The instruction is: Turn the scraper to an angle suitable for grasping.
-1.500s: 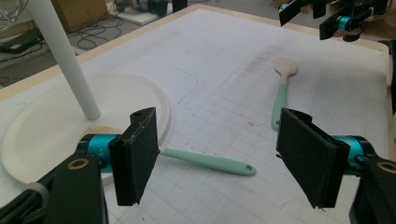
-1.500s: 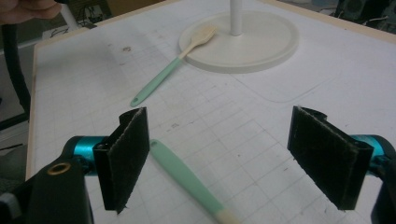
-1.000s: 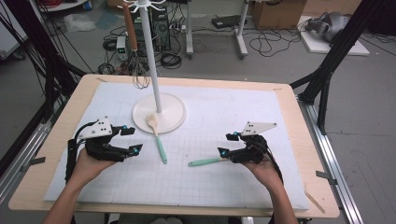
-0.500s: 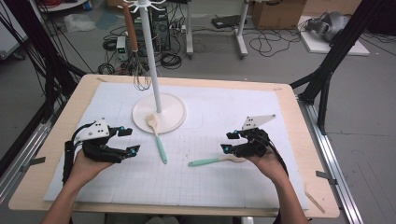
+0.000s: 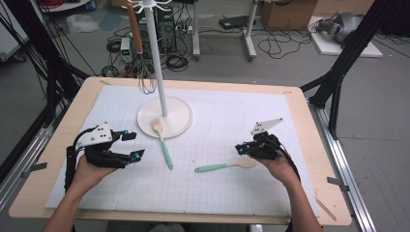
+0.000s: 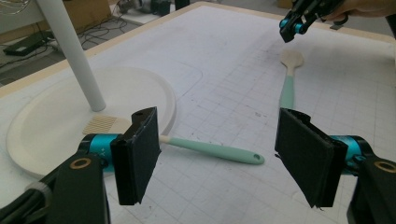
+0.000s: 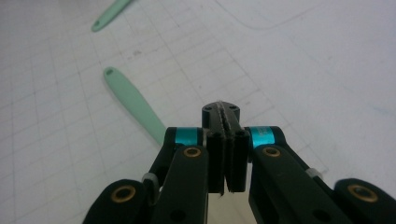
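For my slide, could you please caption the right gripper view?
Shut hand-held gripper above the gridded mat, over a green-handled spoon.

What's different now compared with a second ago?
The right gripper has slid a little along the table and its jaws have just closed; in the right gripper view they meet with nothing visibly between them, above the spoon, whose handle runs off beneath. The left gripper kept its place, jaws open. Both the spoon and the spatula, resting on the stand's base, lie unmoved.

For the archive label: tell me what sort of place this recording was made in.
Probably a lab or workshop set up for recording: a wooden table under a gridded mat, black frame struts around it, loose cables and cardboard boxes on the floor.
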Demonstrator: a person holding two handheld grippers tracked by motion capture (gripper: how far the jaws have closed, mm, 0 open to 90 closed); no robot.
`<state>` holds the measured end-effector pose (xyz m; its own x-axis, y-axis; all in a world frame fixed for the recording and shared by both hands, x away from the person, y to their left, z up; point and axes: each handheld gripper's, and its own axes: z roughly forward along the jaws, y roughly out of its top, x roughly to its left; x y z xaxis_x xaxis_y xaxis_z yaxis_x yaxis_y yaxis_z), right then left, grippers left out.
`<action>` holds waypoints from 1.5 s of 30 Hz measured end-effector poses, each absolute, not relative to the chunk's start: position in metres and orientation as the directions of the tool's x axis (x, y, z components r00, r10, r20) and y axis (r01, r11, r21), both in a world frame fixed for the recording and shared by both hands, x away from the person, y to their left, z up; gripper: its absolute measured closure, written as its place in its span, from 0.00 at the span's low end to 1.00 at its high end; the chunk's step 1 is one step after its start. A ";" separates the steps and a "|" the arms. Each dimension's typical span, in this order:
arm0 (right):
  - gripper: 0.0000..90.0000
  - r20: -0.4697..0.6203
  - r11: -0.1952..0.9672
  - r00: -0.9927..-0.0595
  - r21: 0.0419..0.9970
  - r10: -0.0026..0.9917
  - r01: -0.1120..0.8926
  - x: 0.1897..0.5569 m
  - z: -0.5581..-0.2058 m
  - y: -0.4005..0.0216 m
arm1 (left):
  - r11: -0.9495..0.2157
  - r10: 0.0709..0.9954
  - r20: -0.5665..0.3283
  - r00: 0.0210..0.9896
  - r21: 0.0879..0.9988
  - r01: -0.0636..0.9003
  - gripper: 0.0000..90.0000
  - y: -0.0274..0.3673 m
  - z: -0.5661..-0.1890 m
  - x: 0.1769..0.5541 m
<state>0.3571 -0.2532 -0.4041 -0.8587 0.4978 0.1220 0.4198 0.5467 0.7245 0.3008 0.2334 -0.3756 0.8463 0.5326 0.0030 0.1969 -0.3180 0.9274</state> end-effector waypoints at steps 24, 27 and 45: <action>0.99 0.108 0.630 -0.842 0.615 0.529 0.474 0.370 -0.433 -0.257 | -0.308 0.531 0.011 0.848 0.934 0.181 0.34 0.236 -0.374 0.300; 0.99 0.112 0.630 -0.841 0.612 0.529 0.477 0.370 -0.433 -0.258 | -0.307 0.529 0.011 0.849 0.935 0.179 0.34 0.236 -0.373 0.300; 0.99 0.128 0.635 -0.847 0.607 0.515 0.478 0.369 -0.432 -0.268 | -0.306 0.531 0.012 0.847 0.935 0.178 0.33 0.237 -0.373 0.300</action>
